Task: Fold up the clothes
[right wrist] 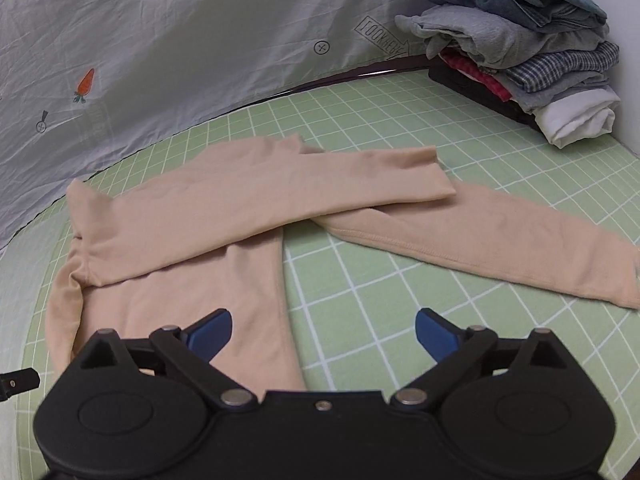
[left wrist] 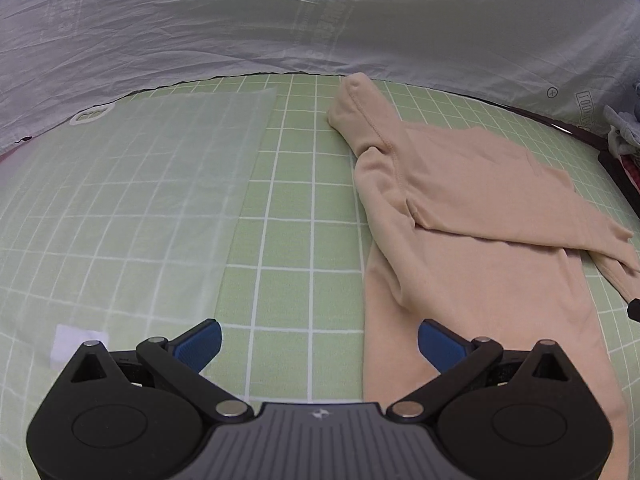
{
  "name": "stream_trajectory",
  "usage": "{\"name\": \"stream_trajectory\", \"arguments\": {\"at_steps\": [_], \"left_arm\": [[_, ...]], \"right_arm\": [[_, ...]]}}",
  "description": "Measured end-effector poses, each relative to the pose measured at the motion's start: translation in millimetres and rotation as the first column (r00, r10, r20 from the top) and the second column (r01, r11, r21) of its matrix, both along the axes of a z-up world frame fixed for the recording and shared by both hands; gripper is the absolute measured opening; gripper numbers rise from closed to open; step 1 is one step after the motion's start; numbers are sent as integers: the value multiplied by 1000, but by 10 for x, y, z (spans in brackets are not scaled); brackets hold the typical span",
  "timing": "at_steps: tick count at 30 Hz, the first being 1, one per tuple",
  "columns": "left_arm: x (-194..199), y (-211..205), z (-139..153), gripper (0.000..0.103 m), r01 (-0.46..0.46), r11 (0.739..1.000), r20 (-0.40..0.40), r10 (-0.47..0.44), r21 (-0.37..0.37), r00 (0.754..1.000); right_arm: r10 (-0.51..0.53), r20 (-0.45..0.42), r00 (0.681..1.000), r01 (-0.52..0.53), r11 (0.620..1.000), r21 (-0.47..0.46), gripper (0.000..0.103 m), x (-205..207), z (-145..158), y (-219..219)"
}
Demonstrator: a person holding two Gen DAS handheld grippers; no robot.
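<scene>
One beige shirt (right wrist: 180,216) lies on the surface (right wrist: 400,280), one clothes pile (right wrist: 520,52) at its far right corner; both grippers' fingers (left wrist: 200,344) (right wrist: 212,332) released, empty.

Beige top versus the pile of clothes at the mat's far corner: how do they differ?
The beige top is one garment spread flat on the green grid mat, one sleeve folded across its body, the other lying out sideways; the pile of clothes is several folded garments stacked up. The top is a single plain colour; the pile mixes denim, grey, check and white. Both rest on the mat.
</scene>
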State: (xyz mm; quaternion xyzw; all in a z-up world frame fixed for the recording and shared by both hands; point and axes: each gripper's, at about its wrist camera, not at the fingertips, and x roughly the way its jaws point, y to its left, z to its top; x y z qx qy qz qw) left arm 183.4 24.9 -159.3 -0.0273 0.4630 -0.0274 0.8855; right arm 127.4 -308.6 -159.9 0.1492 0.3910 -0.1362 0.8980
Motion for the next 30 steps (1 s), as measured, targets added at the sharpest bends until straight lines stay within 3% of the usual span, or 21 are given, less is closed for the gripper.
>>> {"name": "stream_trajectory", "arguments": {"at_steps": [8,14,17,20,23,25,29,30], "left_arm": [[1119,65,154,103,-75,995,37,78,-69,996],[1770,136,24,103,-142,984,3,143,-103,990],[1995,210,-42,103,-180,971,-30,178,-157,984],[2142,227,-74,103,-195,954,-58,187,-227,981],[2275,206,-138,101,-179,941,-88,161,-287,983],[2349,156,-149,97,-155,942,-87,134,-299,987],[2455,6,-188,90,-102,948,-90,78,-301,993],[2466,-37,-190,84,-85,952,-83,63,-294,995]], "right_arm": [[-182,19,983,182,983,-6,99,770,-102,-850],[-165,-6,986,164,984,-73,98,1172,-260,-1256],[-137,-22,990,136,989,-57,92,1263,-349,-1309],[-122,-24,992,121,992,-47,82,1290,-401,-1315],[-77,-12,997,77,995,-61,65,1287,-394,-1284],[-55,-2,998,55,998,-44,47,1287,-383,-1271],[-44,12,999,45,999,-16,30,1292,-374,-1279],[-46,15,999,46,999,-9,22,1293,-372,-1288]]}}
